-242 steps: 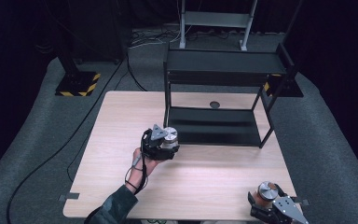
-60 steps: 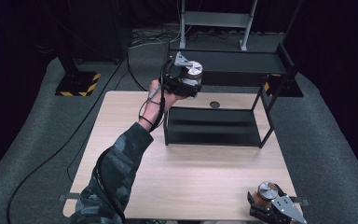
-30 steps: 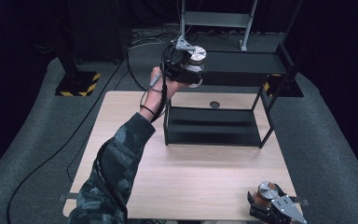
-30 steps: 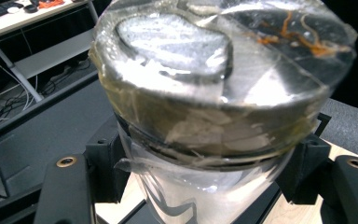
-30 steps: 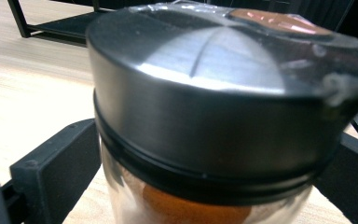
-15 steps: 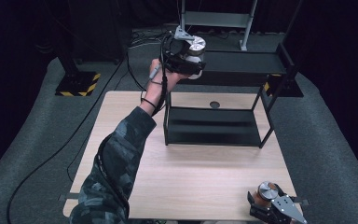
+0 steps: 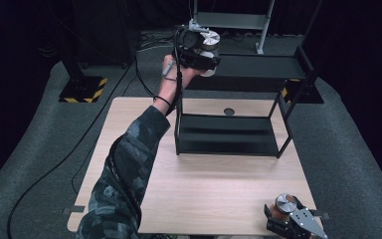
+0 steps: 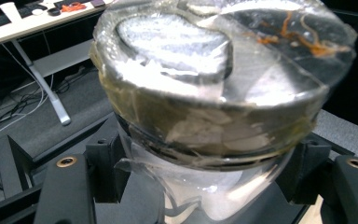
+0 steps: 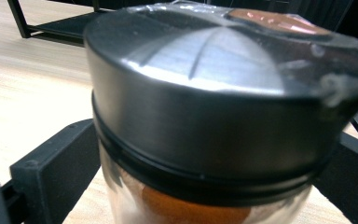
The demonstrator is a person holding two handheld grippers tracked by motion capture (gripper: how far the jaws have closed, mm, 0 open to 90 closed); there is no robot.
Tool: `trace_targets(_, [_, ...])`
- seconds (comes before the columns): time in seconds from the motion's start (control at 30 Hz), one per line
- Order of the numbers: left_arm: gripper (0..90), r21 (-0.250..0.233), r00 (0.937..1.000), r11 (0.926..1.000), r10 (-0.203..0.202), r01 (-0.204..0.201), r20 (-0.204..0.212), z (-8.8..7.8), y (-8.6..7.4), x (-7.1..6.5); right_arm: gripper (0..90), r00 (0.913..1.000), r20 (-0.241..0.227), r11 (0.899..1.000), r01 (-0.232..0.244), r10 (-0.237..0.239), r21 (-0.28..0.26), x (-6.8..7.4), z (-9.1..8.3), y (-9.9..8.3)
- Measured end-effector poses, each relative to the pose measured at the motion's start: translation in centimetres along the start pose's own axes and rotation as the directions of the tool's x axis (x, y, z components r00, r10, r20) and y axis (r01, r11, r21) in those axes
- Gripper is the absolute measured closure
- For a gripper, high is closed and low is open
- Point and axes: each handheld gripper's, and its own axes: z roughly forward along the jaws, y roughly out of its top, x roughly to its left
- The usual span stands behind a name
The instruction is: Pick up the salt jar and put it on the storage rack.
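At eleven o'clock in the high view, the left gripper point(image 7: 206, 55) is raised at the top tier of the rack point(image 7: 278, 67), jaws clamped on a white jar point(image 8: 214, 107). This looks like the placing step; next, it likely needs lowering upright onto that tier before release. At five o'clock, the right gripper point(image 7: 291, 224) rests on the table point(image 7: 219, 194), jaws clamped on an orange jar point(image 9: 214, 135).

The high view looked forward and down on the light wooden tabletop point(image 7: 219, 189) and the black metal shelf rack point(image 7: 229, 134). Each gripper view sat very close behind its own jar; the right one shared that tabletop point(image 9: 32, 79) and rack point(image 9: 51, 21).
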Motion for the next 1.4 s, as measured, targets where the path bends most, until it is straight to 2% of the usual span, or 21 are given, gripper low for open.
trace_targets(0.13, [30.8,0.003,0.9997,0.9998,-0.022,0.022,-0.011,0.6,0.3,0.1,0.0,1.0000,0.001,1.000,0.001,-0.001,0.000,0.0,0.0,0.0])
trace_targets(0.3, [30.8,0.013,0.9992,0.9996,-0.023,0.024,-0.033,1.4,0.6,0.1,0.0,1.0000,0.001,1.000,0.001,-0.001,-0.001,0.0,0.0,0.0])
trace_targets(0.5, [30.8,0.034,0.9972,0.9982,-0.047,0.049,-0.058,2.5,0.9,0.5,0.0,1.0000,0.001,1.000,0.002,-0.002,-0.001,0.0,0.0,0.0])
trace_targets(0.63, [30.8,0.026,0.9947,0.9959,-0.084,0.086,-0.059,3.0,0.6,1.0,0.0,1.0000,0.001,1.000,0.002,-0.002,-0.002,0.0,0.0,0.0])
trace_targets(0.97, [30.8,0.060,0.9935,0.9934,-0.094,0.098,-0.065,4.3,0.9,1.1,0.0,1.0000,0.002,1.000,0.002,-0.002,-0.003,0.1,0.0,-0.1])
trace_targets(1.4, [30.8,0.051,0.9899,0.9898,-0.129,0.133,-0.059,5.3,0.7,1.2,0.0,1.0000,0.002,1.000,0.003,-0.003,-0.005,0.1,0.0,-0.1])
